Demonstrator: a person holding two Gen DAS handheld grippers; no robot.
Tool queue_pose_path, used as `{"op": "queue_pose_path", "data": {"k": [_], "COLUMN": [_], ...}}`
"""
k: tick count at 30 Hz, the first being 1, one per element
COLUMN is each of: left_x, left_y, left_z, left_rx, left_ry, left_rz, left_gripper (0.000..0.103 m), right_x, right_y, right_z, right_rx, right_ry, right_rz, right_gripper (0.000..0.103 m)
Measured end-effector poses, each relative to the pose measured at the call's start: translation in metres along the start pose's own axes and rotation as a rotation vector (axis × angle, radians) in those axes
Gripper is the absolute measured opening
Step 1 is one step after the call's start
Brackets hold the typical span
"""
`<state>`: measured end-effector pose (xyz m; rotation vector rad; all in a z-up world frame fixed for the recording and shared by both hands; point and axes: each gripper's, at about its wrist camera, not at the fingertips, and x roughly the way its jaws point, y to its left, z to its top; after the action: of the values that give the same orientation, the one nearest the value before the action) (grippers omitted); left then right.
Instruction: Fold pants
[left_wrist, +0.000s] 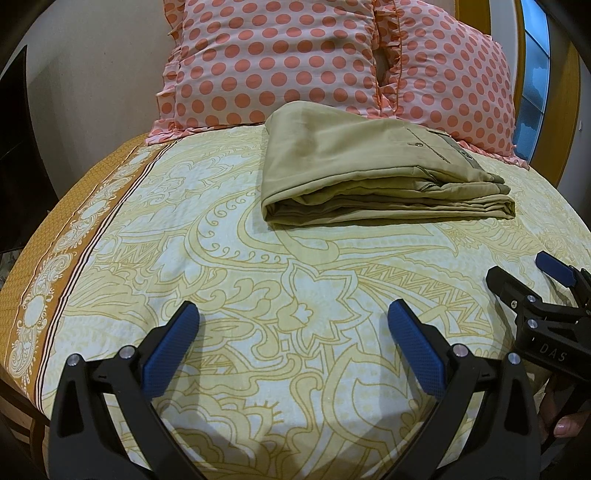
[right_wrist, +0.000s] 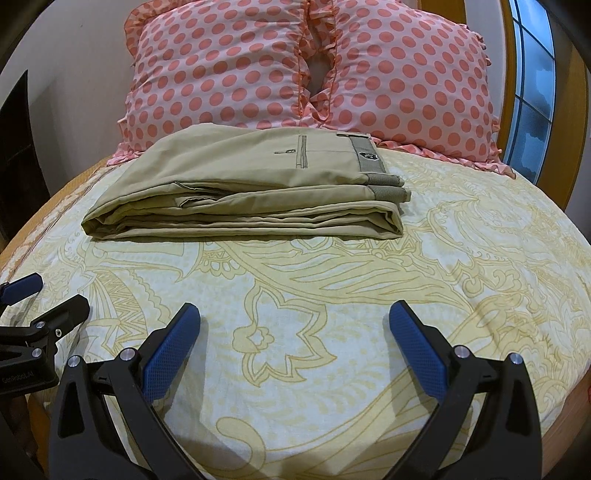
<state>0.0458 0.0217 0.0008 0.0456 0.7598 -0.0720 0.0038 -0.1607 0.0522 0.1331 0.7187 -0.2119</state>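
Note:
The khaki pants (left_wrist: 369, 170) lie folded in a thick flat stack on the bed, in front of the pillows; they also show in the right wrist view (right_wrist: 251, 192), waistband to the right. My left gripper (left_wrist: 293, 314) is open and empty, above the sheet, well short of the pants. My right gripper (right_wrist: 295, 314) is open and empty too, also short of the pants. The right gripper shows at the right edge of the left wrist view (left_wrist: 532, 277), and the left gripper at the left edge of the right wrist view (right_wrist: 44, 295).
The bed has a yellow and white patterned sheet (left_wrist: 258, 295) with an orange border at the left (left_wrist: 33, 295). Two pink polka-dot pillows (right_wrist: 229, 66) (right_wrist: 413, 85) stand against the headboard. A window (right_wrist: 532, 92) is at the right.

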Motion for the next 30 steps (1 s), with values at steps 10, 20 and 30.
{"op": "queue_pose_path", "data": {"k": [10,20,30], "left_x": [0.0001,0.0005,0.0006], "left_y": [0.0005,0.0007,0.0008], "left_z": [0.0,0.0003,0.0002], "left_rx": [0.001,0.001,0.001], "left_ry": [0.0,0.0,0.0], "left_rz": [-0.001,-0.002,-0.002], "left_gripper": [0.101,0.101,0.101], "right_x": [0.0001,-0.0001,-0.0002], "right_y": [0.0012,0.002,0.0037], "right_z": [0.0,0.0,0.0004], "right_rx": [0.002,0.002,0.004], "right_ry": [0.0,0.001,0.001], "right_rz": [-0.003,-0.004,-0.006], "right_gripper": [0.102,0.102,0.102]}}
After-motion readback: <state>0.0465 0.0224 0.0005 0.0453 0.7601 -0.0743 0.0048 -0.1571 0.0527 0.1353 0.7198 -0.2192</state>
